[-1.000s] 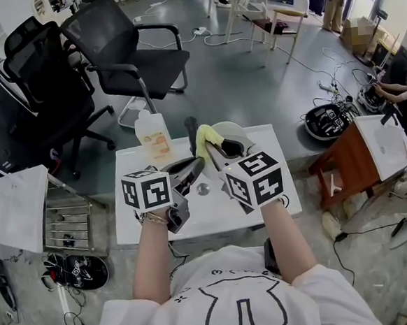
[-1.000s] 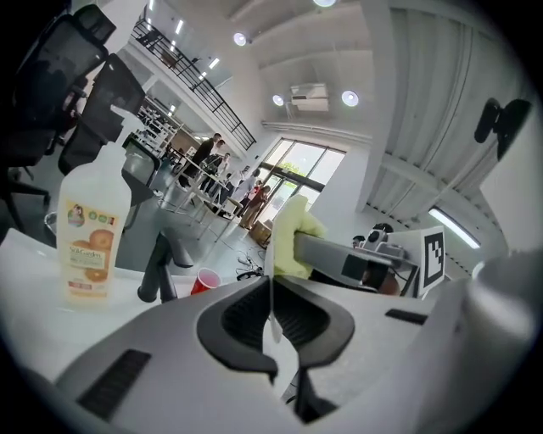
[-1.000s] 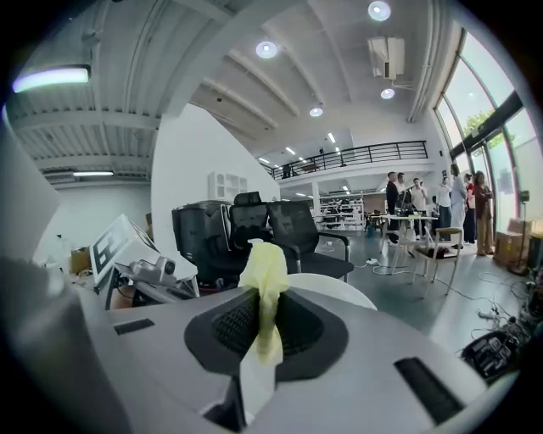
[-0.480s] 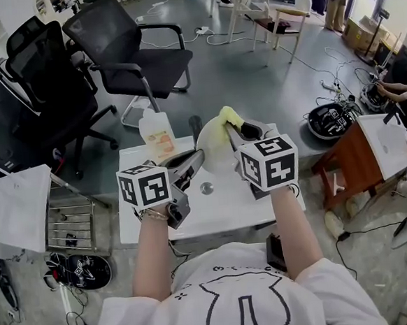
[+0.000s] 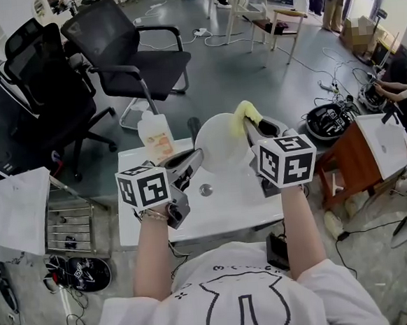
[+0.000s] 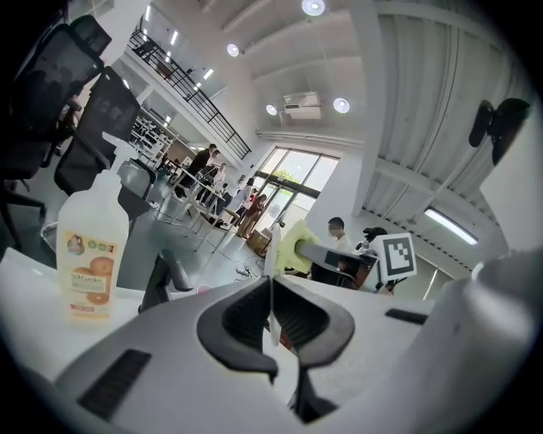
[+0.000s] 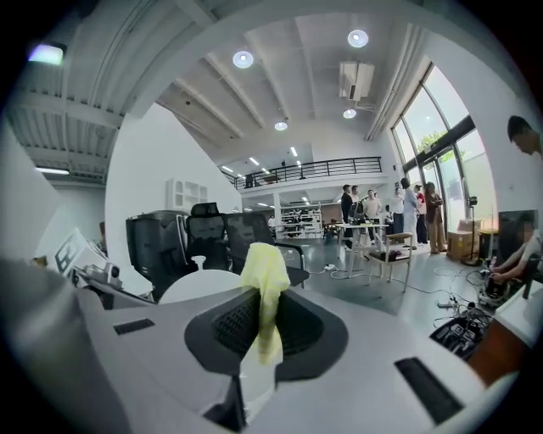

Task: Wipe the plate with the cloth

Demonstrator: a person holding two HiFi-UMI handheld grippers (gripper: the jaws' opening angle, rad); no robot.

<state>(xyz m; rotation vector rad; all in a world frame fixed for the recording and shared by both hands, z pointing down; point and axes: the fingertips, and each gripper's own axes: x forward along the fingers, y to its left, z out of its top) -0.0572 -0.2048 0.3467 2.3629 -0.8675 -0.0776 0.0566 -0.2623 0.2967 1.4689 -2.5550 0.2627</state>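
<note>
My left claw [image 5: 197, 155] is closed tight on the rim of the plate [image 5: 219, 141], a plain, smooth white round one. I hold it lifted off the table [image 5: 159, 218] and tipped up on edge, so that in the left claw's view it shows only as a thin white line [image 6: 272, 263] between the ribbed black pads.

My right claw [image 5: 248, 127] is shut on the cloth [image 5: 245, 111], a soft pale yellow rag. It bunches up out of the jaws and flops over in a loose fold [image 7: 265, 280]. The cloth sits at the plate's upper right rim. I cannot tell whether it touches.

On the white table, left of the plate, stands a translucent plastic bottle [image 6: 92, 246] with a narrow neck. Its label is cream with pictures of orange fruit, and the print is too small to read. Black mesh-backed office chairs [image 5: 121, 49] stand on the grey floor beyond the table.
</note>
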